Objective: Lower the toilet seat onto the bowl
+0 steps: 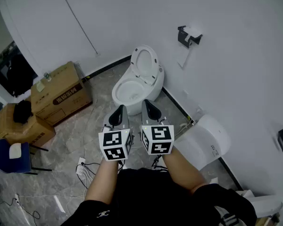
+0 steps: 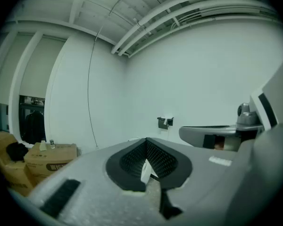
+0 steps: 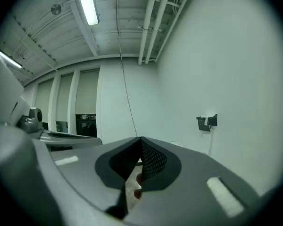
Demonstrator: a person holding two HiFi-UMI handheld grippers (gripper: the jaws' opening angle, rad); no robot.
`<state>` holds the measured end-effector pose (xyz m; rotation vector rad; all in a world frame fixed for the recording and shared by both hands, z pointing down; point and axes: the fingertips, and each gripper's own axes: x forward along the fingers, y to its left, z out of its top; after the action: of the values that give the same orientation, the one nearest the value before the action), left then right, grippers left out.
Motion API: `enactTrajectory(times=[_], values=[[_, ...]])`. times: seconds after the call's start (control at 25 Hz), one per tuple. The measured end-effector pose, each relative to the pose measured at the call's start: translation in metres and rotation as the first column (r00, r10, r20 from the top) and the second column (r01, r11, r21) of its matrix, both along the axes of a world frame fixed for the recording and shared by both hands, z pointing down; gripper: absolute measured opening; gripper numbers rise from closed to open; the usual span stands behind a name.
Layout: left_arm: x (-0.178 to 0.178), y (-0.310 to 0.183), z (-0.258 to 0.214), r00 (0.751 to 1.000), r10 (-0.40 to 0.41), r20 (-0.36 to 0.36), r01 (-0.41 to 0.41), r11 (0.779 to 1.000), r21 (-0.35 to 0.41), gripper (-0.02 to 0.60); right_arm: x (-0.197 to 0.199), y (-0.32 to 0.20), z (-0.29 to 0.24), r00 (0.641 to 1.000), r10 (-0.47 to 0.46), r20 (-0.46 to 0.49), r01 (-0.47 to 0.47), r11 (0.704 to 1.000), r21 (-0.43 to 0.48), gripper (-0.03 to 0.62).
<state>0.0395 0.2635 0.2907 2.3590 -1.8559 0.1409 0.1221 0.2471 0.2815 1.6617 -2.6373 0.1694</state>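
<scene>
Both tools were held level and side by side, close in front of the person's body. The left tool (image 1: 118,115) was seen pressed together at its tips, with nothing gripped. The right tool (image 1: 150,108) was likewise pressed together and empty.

Straight ahead of the tips and lower down, the bowl (image 1: 128,92) was found on the floor, its front rim just beyond both tools. Farther ahead, past the bowl's opening, the toilet seat (image 1: 145,63) was seen raised, standing on its hinged edge and tilted back toward the wall (image 1: 226,79). Its long axis ran upward and away from the tools. Its free end was at the top, apart from the bowl.

The seat was not caught in either gripper view. Only the wall and a paper holder (image 3: 206,121), up and to the right, were shown there.

The right tool was judged the better lined up with the seat, the left lying off to the side. A reach forward over the bowl to the seat's upper edge was judged to be needed, then a pull back toward the tools and down.
</scene>
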Motion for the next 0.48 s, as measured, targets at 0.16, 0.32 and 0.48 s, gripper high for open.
enactTrajectory(times=[0.16,0.32,0.48], values=[[-0.004,0.004,0.007,1.000,-0.006,-0.002,0.006,1.000,-0.004,0.008,-0.005,0.003,0.007,1.000,-0.007,0.002,0.007,1.000,-0.006,0.008],[-0.014,0.012,0.012,1.000,-0.013,-0.012,0.013,1.000,-0.016,0.008,-0.012,0.011,0.010,0.999,-0.017,0.047,0.018,1.000,-0.011,0.009],[-0.020,0.017,0.014,1.000,-0.013,-0.002,0.013,1.000,-0.010,0.008,-0.018,0.020,0.010,0.999,-0.023,0.040,0.023,1.000,0.020,0.009]])
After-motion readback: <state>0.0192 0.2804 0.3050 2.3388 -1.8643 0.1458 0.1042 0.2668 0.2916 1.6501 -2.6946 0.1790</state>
